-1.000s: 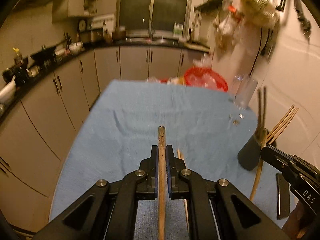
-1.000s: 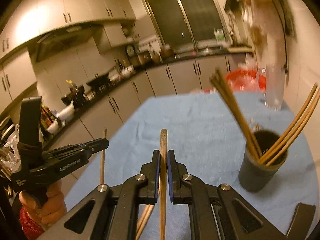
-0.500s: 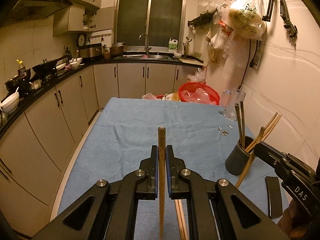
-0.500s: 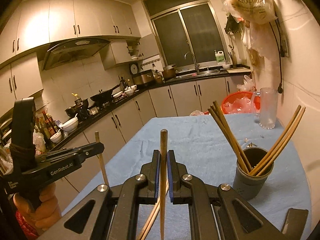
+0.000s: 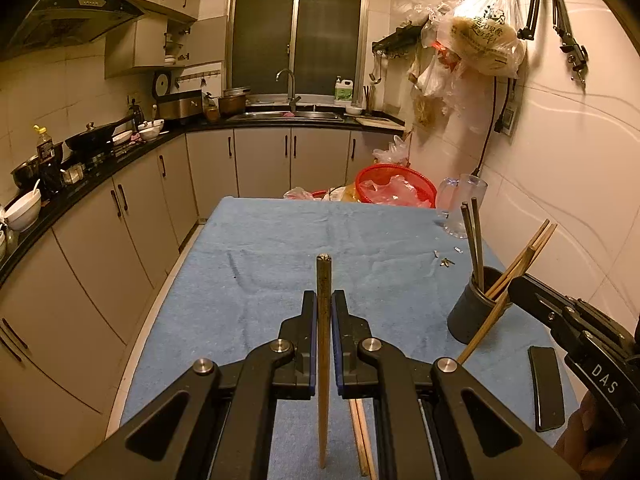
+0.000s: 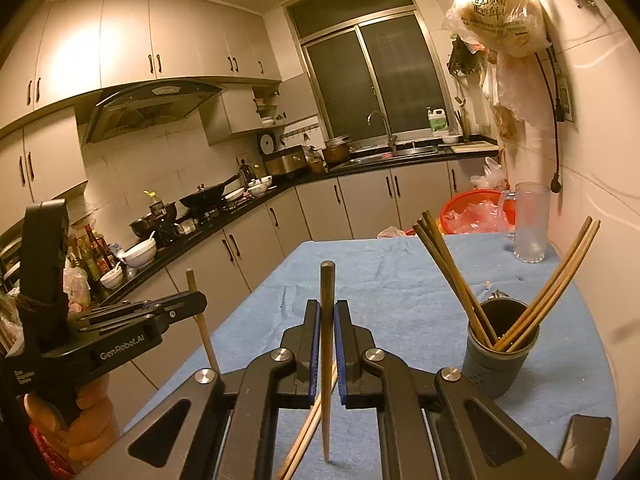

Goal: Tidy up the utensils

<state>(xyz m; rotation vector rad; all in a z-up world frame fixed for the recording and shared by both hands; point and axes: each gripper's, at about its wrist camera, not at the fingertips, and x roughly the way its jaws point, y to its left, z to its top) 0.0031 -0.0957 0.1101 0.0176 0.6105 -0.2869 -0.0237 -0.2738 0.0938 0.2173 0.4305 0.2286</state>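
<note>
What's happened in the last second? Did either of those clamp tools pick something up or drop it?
Neither. Both tools rose a little and steadied, so more of the kitchen shows and the blur is gone. The left gripper is clamped on its chopstick as before, and the right gripper on its own chopstick. The dark cup of chopsticks, the loose pair and the glass mug lie unchanged on the blue cloth.

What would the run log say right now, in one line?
left gripper: shut on chopstick | right gripper: shut on chopstick | holder: chopsticks inside
</note>
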